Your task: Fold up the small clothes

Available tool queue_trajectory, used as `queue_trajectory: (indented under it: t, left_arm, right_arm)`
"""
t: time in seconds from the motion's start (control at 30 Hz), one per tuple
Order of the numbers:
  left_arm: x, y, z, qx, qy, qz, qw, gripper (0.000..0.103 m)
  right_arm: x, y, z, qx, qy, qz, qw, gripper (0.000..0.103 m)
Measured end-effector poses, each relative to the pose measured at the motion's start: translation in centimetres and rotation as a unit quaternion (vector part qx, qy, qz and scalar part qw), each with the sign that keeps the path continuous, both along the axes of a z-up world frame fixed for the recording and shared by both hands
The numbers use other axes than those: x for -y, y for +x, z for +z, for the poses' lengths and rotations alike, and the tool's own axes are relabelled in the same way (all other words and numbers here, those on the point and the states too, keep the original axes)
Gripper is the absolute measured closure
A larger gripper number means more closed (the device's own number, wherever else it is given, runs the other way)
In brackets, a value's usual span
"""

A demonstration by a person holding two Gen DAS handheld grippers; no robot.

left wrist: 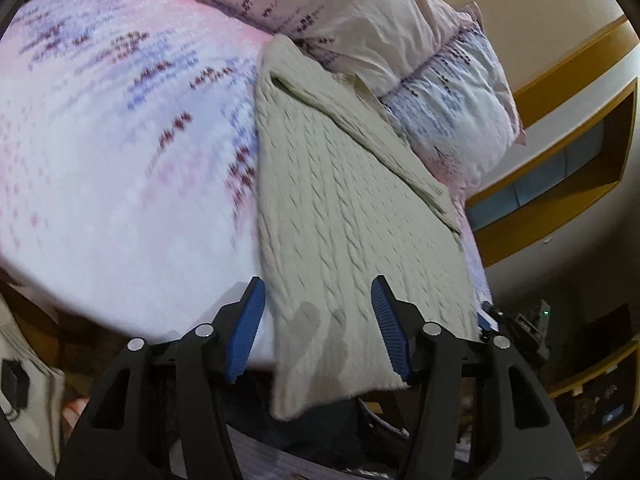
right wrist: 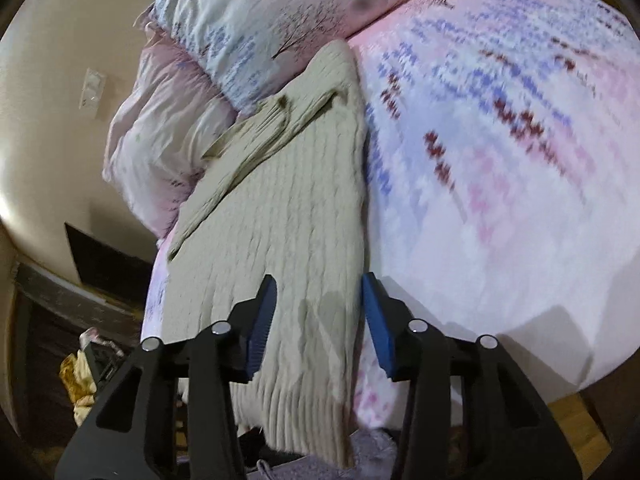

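A beige cable-knit sweater (left wrist: pixel 344 208) lies folded lengthwise on the bed, its near hem hanging over the bed's edge; it also shows in the right wrist view (right wrist: pixel 288 216). A sleeve lies folded across its far part (right wrist: pixel 256 136). My left gripper (left wrist: pixel 318 292) is open, its blue pads (left wrist: pixel 250 320) apart above the sweater's near hem. My right gripper (right wrist: pixel 318 296) is open too, its blue pads (right wrist: pixel 378 320) straddling the near hem at the sweater's right edge. Neither holds anything.
The bed has a pink, white and purple patterned cover (left wrist: pixel 112 152) (right wrist: pixel 500 160). Pillows (left wrist: pixel 360 20) (right wrist: pixel 224 40) lie at the head beyond the sweater. Wooden shelving (left wrist: pixel 560 168) stands beside the bed. Clutter lies on the floor (right wrist: pixel 80 372).
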State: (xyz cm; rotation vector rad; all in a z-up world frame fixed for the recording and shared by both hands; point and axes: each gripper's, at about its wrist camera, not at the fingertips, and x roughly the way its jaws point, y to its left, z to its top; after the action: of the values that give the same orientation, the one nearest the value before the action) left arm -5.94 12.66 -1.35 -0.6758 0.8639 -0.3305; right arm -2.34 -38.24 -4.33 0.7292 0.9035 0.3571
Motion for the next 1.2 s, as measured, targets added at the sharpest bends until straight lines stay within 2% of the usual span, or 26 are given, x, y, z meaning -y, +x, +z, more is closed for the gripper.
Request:
queue_trajectory:
  t: [0.07,0.13,0.2,0.27,0.37,0.47,0.53,0.57,0.7,0.83,1.0,1.1,1.13,1.2]
  left_arm:
    - [0.6,-0.5,-0.1,-0.002,-0.007,-0.004,1.0,0.05]
    - [1.3,-0.7,-0.4,-0.011,-0.027,-0.016,0.9994,0.059]
    - [1.9,-0.7,-0.8,-0.018,-0.041,-0.028,0.9986,0.062]
    - [2.4,-0.7,-0.8,-0.018,-0.035,-0.033,0.9987,0.063]
    - [2.6,-0.5,-0.6,-0.018,-0.037,-0.032,0.9986,0.068]
    - [2.9,-0.3,-0.2,-0.016,-0.031,-0.036,0.9987,0.081]
    - [3.5,0.1,0.0,-0.017,-0.012,-0.043,0.9988,0.093]
    - [3.5,0.1,0.0,-0.018,-0.005,-0.046,0.9988,0.095]
    - [3.8,0.8,1.0,0.001,0.022,-0.054,0.9983,0.097]
    - [2.3,1.6,3.0,0.034,0.041,-0.033,0.998,0.097]
    - [0.1,3.7,5.7,0.072,0.054,-0.001,0.9959,0.097]
    - [-0.7,5.7,7.8,0.107,0.062,0.016,0.9922,0.097]
    - [-1.0,6.4,8.4,0.118,0.063,0.024,0.9907,0.097]
    - [-1.7,8.6,9.6,0.139,0.062,0.043,0.9874,0.097]
  right_arm:
    - [-0.5,-0.5,-0.3,0.0,0.011,0.015,1.0,0.064]
    - [-1.3,-0.9,-0.6,0.0,0.023,0.032,0.999,0.068]
    - [-1.7,-1.5,-0.7,0.003,0.031,0.043,0.999,0.072]
    - [-2.1,-2.0,-0.9,0.002,0.045,0.056,0.997,0.073]
    - [-2.7,-2.6,-1.2,-0.001,0.045,0.066,0.997,0.083]
    - [-3.0,-3.1,-1.2,0.007,0.037,0.074,0.997,0.095]
    - [-3.2,-3.2,-0.7,0.023,0.02,0.077,0.997,0.095]
    - [-3.3,-3.3,-0.3,0.031,0.012,0.077,0.996,0.096]
    - [-3.2,-3.2,2.1,0.083,-0.016,0.059,0.995,0.096]
    - [-2.6,-2.9,4.3,0.128,-0.037,0.041,0.99,0.096]
    - [-2.4,-1.6,7.3,0.185,-0.082,0.014,0.979,0.096]
    - [-2.9,0.0,9.3,0.227,-0.135,-0.004,0.964,0.096]
    - [-3.2,0.8,10.2,0.247,-0.159,-0.016,0.956,0.096]
    - [-3.4,2.0,11.1,0.27,-0.178,-0.031,0.946,0.096]
